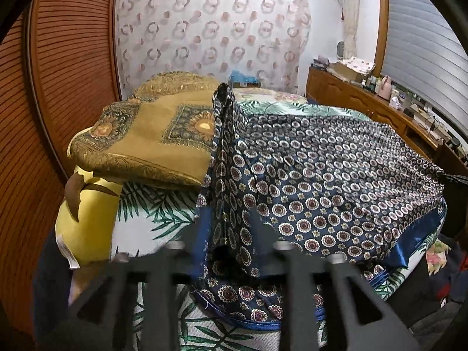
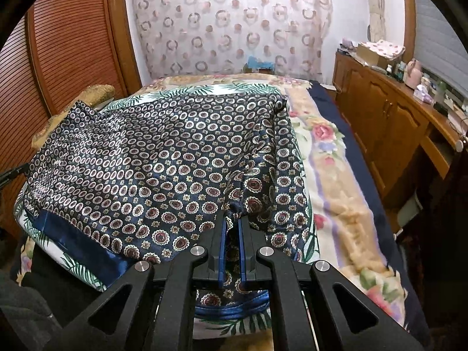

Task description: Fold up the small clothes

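Jaws of the right gripper [image 2: 233,219] are pinched nearly together on a bunched fold of the navy satin cloth printed with rows of white-ringed maroon medallions [image 2: 163,163], the fabric caught between its blue pads [image 2: 222,251] and hanging down below them. Across from it, the left gripper [image 1: 225,251] is blurred, yet its jaws stand clearly apart, with a raised ridge of the same cloth [image 1: 307,175] standing in the gap; whether either side touches the fabric I cannot tell. That ridge climbs to a dark peak near the middle of the left wrist view. The cloth is spread over the near part of the bed [image 2: 336,181], its plain blue satin hem [image 2: 79,242] lying along the near edge and part of it drooping over the side. Under it lies a white sheet with green palm leaves [image 1: 158,213], and beyond that a cream blanket with pink roses [image 2: 324,134]. To the left, just beside the cloth, sits a folded mustard-gold textile with ornate borders [image 1: 152,143] resting on a yellow cushion [image 1: 87,219]. A wooden louvred wardrobe door [image 1: 67,58] stands at the left, a sheer curtain with ring patterns [image 2: 234,29] hangs behind the bed, and a long wooden cabinet [image 2: 389,122] crowded with small items runs along the right.
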`<state>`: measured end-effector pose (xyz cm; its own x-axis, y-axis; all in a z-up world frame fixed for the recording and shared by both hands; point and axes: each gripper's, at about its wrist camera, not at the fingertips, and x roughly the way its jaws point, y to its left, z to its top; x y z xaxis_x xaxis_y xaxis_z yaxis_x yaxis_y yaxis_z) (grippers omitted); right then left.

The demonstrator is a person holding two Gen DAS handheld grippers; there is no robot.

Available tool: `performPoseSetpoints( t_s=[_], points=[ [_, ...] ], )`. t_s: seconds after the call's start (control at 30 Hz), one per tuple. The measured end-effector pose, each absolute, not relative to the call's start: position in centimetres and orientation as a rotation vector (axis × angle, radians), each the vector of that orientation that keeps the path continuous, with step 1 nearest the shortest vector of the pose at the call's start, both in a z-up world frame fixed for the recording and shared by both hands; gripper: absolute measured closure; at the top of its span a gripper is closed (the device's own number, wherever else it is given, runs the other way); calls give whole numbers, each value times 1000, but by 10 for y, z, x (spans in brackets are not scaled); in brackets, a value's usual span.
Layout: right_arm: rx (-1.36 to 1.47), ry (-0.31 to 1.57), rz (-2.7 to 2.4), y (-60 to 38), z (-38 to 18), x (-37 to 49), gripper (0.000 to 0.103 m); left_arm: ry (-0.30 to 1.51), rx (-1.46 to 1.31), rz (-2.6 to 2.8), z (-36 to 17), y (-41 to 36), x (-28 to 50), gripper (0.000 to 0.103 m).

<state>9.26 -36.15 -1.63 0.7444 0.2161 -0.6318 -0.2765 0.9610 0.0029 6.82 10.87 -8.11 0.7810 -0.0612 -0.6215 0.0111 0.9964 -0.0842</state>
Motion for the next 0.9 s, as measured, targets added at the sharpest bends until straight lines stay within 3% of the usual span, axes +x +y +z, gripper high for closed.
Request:
performPoseSetpoints(
  t_s=[0.07,0.17,0.27,0.33,0.4,0.9],
  points=[
    [-94,661,268,-355,-20,74,93,682,-86,-31,-82,111,69,51],
    [-108,634,258,-351,-16,66,90,693,-99,-17,-87,115,72,50],
    [-120,611,252,-346,-18,58,74,725,-141,-18,-97,120,77,50],
    [-124,608,256,-340,-20,56,58,735,-152,-8,-101,121,78,50],
    [-125,596,264,-336,-20,53,53,744,-151,3,-105,121,79,50],
    [-154,637,434,-262,-48,70,52,783,-131,6,-116,116,84,50]
  ],
)
